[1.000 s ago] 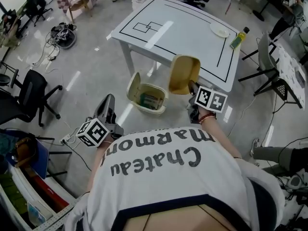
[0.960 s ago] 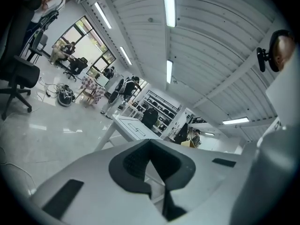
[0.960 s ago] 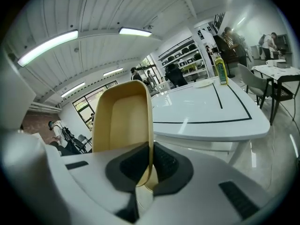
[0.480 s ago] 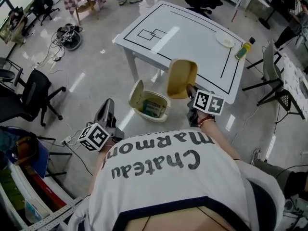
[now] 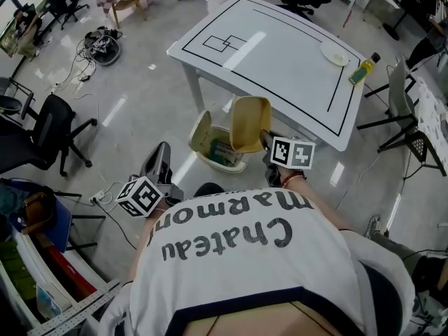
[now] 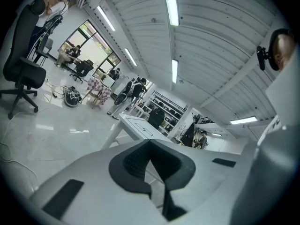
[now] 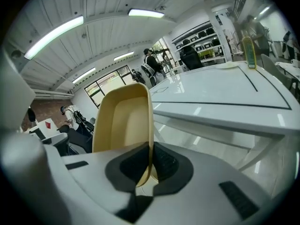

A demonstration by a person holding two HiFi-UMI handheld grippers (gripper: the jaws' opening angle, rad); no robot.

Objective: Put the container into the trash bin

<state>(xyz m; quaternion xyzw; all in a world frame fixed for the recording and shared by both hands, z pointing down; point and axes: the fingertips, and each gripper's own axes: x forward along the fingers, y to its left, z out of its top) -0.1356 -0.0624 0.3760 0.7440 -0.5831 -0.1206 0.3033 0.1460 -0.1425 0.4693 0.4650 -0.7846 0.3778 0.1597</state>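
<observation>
The head camera looked steeply down from above the person's shoulders point(image 5: 245, 257), taking in the floor point(image 5: 140, 89) with the white surface point(image 5: 280, 54) farther off at 1 o'clock. The camera on the left gripper point(image 6: 150, 143) sat low and tilted up along its fingers point(image 6: 93, 182) toward the ceiling lights point(image 6: 169, 3), with the same surface small and distant at centre. The camera on the right gripper point(image 7: 151, 149) sat near that surface's edge and faced along its top. The bottle point(image 7: 248, 48), at 1 o'clock there, showed in the head view too.
</observation>
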